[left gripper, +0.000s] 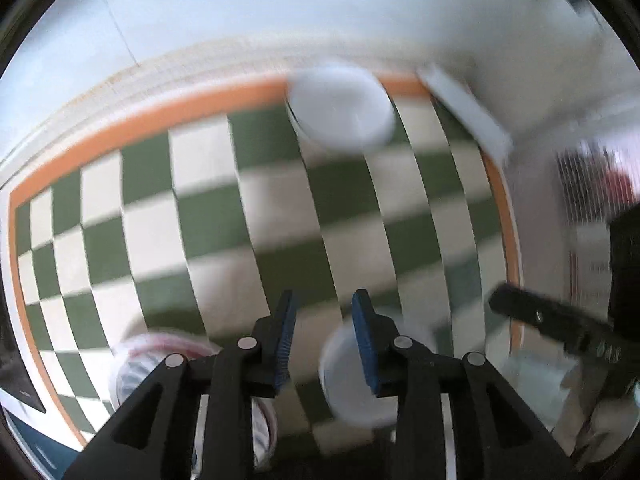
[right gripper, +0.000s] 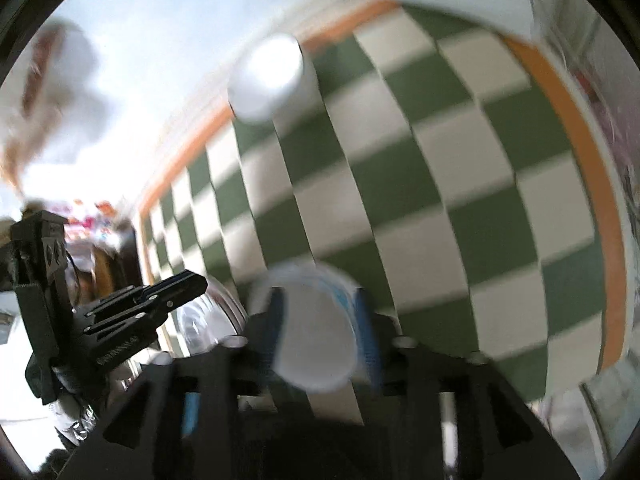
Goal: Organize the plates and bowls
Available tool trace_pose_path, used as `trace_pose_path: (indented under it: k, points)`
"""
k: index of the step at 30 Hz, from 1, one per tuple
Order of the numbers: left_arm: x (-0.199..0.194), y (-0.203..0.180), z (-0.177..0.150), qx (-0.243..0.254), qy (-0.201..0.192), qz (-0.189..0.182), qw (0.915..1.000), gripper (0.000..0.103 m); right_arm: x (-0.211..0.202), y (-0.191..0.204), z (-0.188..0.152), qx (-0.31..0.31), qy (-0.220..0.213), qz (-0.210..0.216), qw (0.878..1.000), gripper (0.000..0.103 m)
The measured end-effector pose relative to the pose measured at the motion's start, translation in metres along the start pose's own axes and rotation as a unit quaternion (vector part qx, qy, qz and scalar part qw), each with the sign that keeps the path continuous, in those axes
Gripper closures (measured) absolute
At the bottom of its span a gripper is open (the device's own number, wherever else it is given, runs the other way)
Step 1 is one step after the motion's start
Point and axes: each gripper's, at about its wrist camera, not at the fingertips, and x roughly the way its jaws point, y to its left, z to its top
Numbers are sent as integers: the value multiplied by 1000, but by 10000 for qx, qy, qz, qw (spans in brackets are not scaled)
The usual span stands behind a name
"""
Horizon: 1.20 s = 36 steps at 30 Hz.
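2 bowls (left gripper: 360, 380) near on the checked mat (left gripper: 280, 208), 1 cup (left gripper: 340, 108) at its far edge

Green-and-cream checked cloth (left gripper: 280, 208) with orange border (left gripper: 160, 114); white box (left gripper: 466, 110) at its edge.

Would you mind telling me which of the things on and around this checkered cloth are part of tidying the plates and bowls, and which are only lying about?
Part of the job:
- white bowl at the cloth's far edge
- red-patterned dish beside the left gripper
- white dish with a blue rim under the right gripper

Lying about:
- checkered cloth
- flat white box at the far corner
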Motion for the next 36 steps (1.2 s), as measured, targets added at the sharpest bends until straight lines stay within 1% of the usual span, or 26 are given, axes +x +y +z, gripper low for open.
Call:
trace_pose_path:
  k: [3, 6, 7, 9, 11, 14, 15, 17, 18, 19, 20, 21, 22, 25, 30, 33, 36]
  points:
    - [5, 13, 40, -329, -155, 30, 9993, 76, 0, 10, 40, -100, -285, 11, 9995, 52]
    - [17, 30, 75, -661, -200, 67, 9976, 76, 15, 19, 81, -165, -448, -70, 9988, 52]
    - [23, 33, 85, -733, -195, 93, 9971, 76, 22, 22, 95, -225, -500, -172, 9983, 52]
    - [37, 37, 99, -818, -106, 123, 9965, 76, 41, 28, 122, -323, -521, -446, 9971, 52]
    - [53, 39, 116, -864, 52, 105, 9962, 76, 55, 30, 140, -345, -470, -490, 9971, 52]
    - [80, 38, 129, -856, 341, 30, 9957, 76, 82, 31, 165, -344, -327, -687, 9965, 52]
    - [88, 36, 132, -837, 419, 11, 9956, 76, 89, 30, 171, -335, -267, -696, 9967, 52]
    - [103, 31, 135, -722, 563, 89, 9958, 76, 102, 26, 179, -277, -157, -688, 9971, 53]
    - [107, 31, 137, -656, 590, 114, 9960, 77, 109, 24, 183, -259, -127, -692, 9972, 55]
    - [111, 29, 138, -600, 576, 118, 9965, 82, 115, 23, 186, -258, -91, -714, 9971, 58]
    - [116, 27, 139, -563, 579, 124, 9967, 88, 119, 23, 188, -251, -60, -735, 9970, 69]
    - [119, 27, 140, -551, 586, 132, 9967, 95, 124, 21, 190, -230, -19, -771, 9968, 84]
    - [120, 25, 140, -538, 568, 115, 9969, 95, 127, 20, 191, -211, 7, -765, 9968, 91]
    - [120, 21, 139, -480, 493, 190, 9974, 95, 129, 20, 191, -180, -58, -711, 9973, 92]
    - [116, 16, 136, -404, 500, 219, 9977, 95, 127, 22, 187, -235, -74, -809, 9964, 93]
    - [108, 11, 131, -330, 427, 253, 9982, 95, 119, 24, 183, -266, -99, -809, 9963, 93]
    - [94, 6, 124, -223, 305, 267, 9989, 95, 108, 33, 172, -344, -169, -845, 9957, 93]
